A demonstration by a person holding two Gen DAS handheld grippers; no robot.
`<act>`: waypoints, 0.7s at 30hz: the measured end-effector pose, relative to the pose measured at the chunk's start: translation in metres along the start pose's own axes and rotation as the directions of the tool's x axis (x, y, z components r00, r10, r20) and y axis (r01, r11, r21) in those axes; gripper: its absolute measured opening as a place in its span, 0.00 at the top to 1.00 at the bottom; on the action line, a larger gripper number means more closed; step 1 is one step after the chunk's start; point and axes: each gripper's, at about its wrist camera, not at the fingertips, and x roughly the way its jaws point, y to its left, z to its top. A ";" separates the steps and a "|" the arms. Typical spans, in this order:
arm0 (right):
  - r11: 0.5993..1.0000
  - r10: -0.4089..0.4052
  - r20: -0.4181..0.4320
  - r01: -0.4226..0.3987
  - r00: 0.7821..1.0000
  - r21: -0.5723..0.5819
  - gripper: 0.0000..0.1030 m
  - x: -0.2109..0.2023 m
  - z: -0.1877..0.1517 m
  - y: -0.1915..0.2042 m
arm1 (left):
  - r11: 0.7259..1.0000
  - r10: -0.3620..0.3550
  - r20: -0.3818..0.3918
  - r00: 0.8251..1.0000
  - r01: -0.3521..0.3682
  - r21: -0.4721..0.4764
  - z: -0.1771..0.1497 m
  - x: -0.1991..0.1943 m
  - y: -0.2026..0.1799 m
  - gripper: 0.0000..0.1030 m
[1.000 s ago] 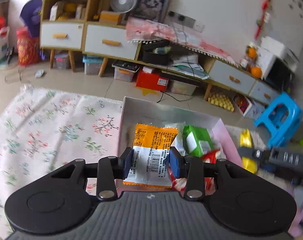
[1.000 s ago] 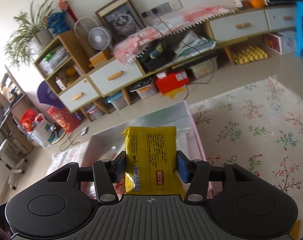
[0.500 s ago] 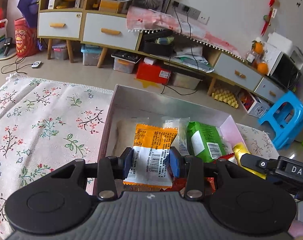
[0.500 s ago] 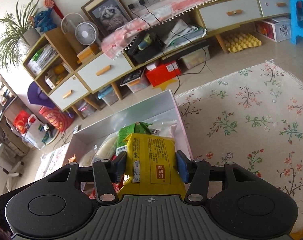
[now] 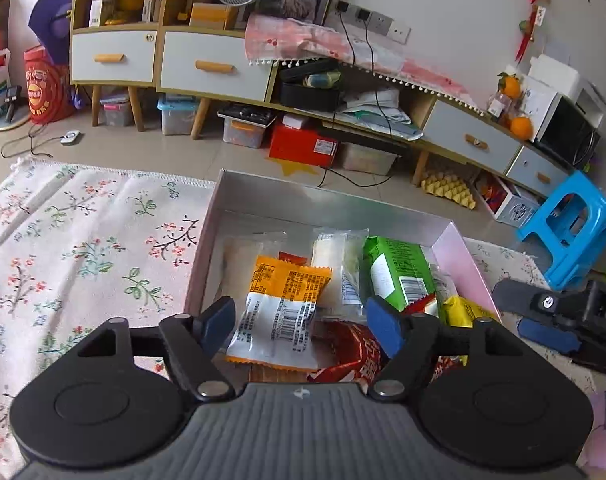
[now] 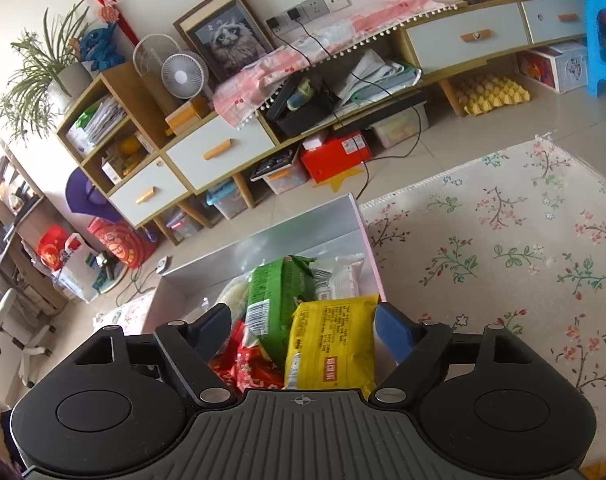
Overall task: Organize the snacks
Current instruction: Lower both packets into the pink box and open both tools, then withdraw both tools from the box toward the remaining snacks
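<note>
Both tools are released over the box (image 5: 459, 256): left tool (image 5: 301, 322) above the orange packet (image 5: 281, 312), right tool (image 6: 303, 330) above the yellow packet (image 6: 331, 344).

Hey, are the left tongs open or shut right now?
Open. The left tongs stand spread wide, with gaps on both sides of the orange packet, which lies loose in the box.
</note>
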 end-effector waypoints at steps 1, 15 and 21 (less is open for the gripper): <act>1.000 0.006 0.003 -0.006 1.000 -0.010 0.21 -0.003 0.001 0.003 | 1.000 0.006 0.002 1.000 -0.006 0.002 -0.001 -0.003 -0.001 0.28; 0.993 0.010 -0.029 -0.013 1.000 -0.117 0.16 -0.045 -0.012 0.031 | 0.993 0.103 -0.018 0.995 -0.102 0.065 -0.017 -0.051 0.002 0.07; 0.975 -0.011 -0.073 -0.005 0.997 -0.224 0.15 -0.053 -0.028 0.045 | 0.984 0.140 -0.018 0.990 -0.137 0.110 -0.022 -0.076 0.004 0.00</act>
